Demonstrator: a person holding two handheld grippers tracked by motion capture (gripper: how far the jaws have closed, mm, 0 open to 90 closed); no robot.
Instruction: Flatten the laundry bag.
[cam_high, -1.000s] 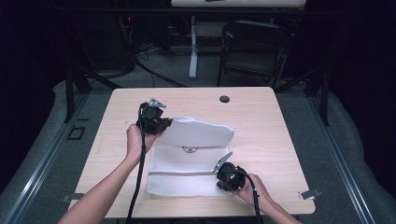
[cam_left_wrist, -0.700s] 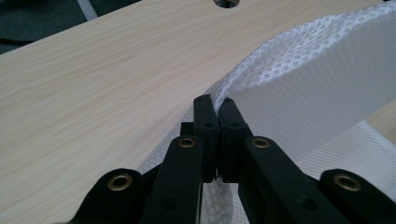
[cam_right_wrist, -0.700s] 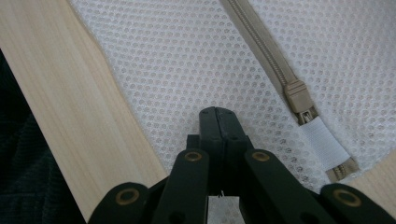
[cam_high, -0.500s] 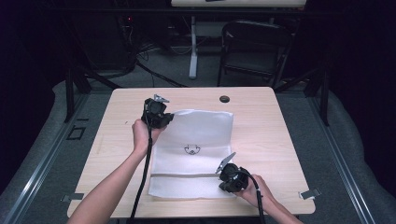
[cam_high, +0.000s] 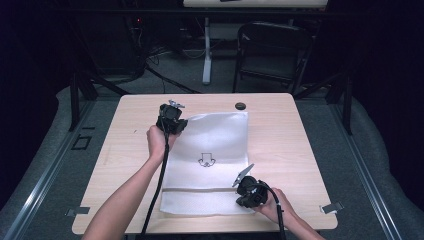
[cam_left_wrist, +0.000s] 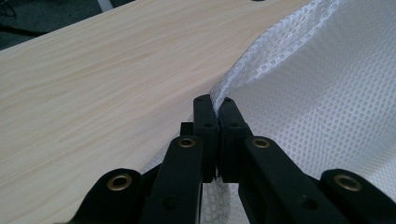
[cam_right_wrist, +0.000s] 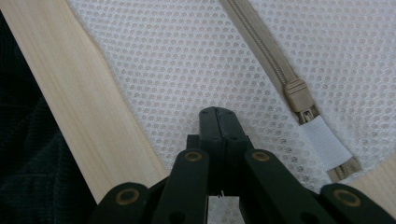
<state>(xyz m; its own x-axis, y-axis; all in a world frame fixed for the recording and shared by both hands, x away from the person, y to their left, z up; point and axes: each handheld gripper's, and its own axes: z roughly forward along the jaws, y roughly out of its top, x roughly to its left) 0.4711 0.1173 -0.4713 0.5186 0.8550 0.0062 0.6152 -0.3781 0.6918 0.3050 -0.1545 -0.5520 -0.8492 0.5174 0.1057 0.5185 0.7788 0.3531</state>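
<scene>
A: Where is the white mesh bag (cam_high: 207, 160)?
B: Flat on the middle of the wooden table (cam_high: 300, 150). The left gripper (cam_left_wrist: 217, 112) pinches its far left corner, jaws closed on the mesh. The right gripper (cam_right_wrist: 217, 116) presses closed jaws on the near right edge, beside the beige zipper (cam_right_wrist: 297, 95); I cannot tell if mesh is between them.
A: Anything around?
B: A small dark disc (cam_high: 241, 105) beyond the bag, apart from it; a chair (cam_high: 272, 55) behind the table.

The mesh bag (cam_high: 210, 150) I hold is white, a fine honeycomb of tiny round holes all over. A small dark line drawing (cam_high: 206, 160) sits near its middle. Its zipper (cam_right_wrist: 261, 44) is beige, with a beige slider (cam_right_wrist: 299, 98) and a plain white tab (cam_right_wrist: 325, 145) past it. My left gripper (cam_left_wrist: 217, 109) and my right gripper (cam_right_wrist: 217, 116) are matt black with brass-coloured rivets. The table (cam_high: 300, 140) is pale wood with faint grain. A small black disc (cam_high: 241, 105) lies on it.
</scene>
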